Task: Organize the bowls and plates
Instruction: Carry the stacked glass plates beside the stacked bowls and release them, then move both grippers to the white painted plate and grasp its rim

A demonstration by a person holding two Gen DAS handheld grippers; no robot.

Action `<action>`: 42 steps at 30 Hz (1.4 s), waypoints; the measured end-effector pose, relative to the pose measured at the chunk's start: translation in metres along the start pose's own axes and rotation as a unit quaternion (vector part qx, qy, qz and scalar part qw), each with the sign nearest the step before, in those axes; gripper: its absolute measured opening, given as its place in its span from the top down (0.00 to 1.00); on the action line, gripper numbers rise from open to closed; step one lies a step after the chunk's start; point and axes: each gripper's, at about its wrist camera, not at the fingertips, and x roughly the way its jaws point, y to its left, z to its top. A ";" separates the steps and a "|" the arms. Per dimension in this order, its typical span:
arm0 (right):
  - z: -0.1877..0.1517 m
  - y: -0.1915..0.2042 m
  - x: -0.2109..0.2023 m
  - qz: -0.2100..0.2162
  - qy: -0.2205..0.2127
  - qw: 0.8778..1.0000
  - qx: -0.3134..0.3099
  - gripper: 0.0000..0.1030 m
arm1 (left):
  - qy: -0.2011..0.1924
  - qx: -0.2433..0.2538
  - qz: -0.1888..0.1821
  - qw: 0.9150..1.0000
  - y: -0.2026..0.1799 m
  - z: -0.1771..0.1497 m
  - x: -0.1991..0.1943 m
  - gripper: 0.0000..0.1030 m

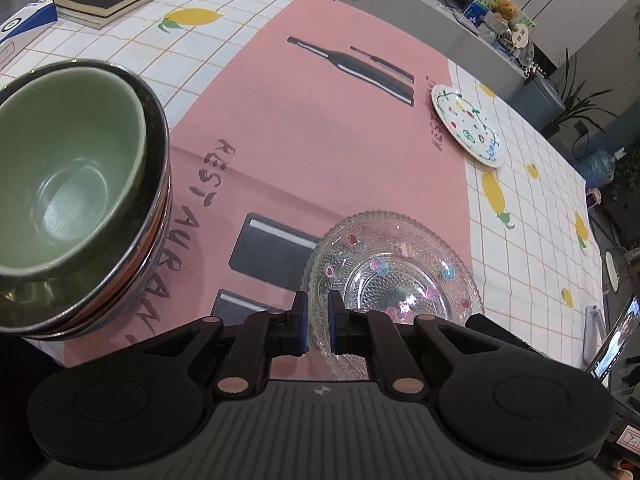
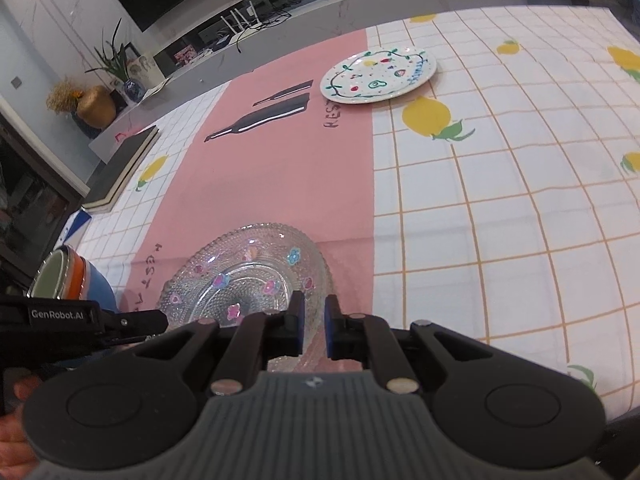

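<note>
- both claws are clamped on the same clear, beaded glass plate with small painted flowers (image 1: pixel 394 276): left claw (image 1: pixel 317 320) pinches its near rim on the left side, right claw (image 2: pixel 314 330) pinches the near rim on the right, each pair of blue pads drawn close with the thin glass edge between them.
- that glass plate sits low over the pink paper mat printed with dark cutlery shapes (image 1: pixel 320 140), near my edge of the bench (image 2: pixel 520 200); whether it touches the mat i cannot tell.
- done so far, judging by how things lie: a stack of bowls (image 1: pixel 80 184) stands to the left, a pale green ceramic bowl nested on top of a metal-rimmed one, with orange and blue bowls under it.
- left to do, i judge: the plates are not together. the white round ceramic plate with coloured doodles (image 2: pixel 378 74) lies flat and alone at the far side, straddling the mat's edge and the lemon-print checked cloth, well apart from the glass one.
- the glass plate is round, so it has no long axis; it faces up, tilted a little, near rim toward me.
</note>
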 end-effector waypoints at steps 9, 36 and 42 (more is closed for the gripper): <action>-0.003 -0.003 0.000 -0.005 -0.001 1.000 0.002 0.93 | -0.006 0.018 0.009 1.000 -0.004 -0.003 -0.001 0.92; 0.001 -0.004 -0.015 -0.030 -0.038 0.999 0.012 0.69 | -0.072 0.091 0.006 0.993 -0.035 0.001 -0.020 0.82; 0.013 -0.006 -0.018 -0.037 -0.044 0.998 -0.003 0.54 | -0.088 0.119 0.001 0.989 -0.056 0.014 -0.022 0.82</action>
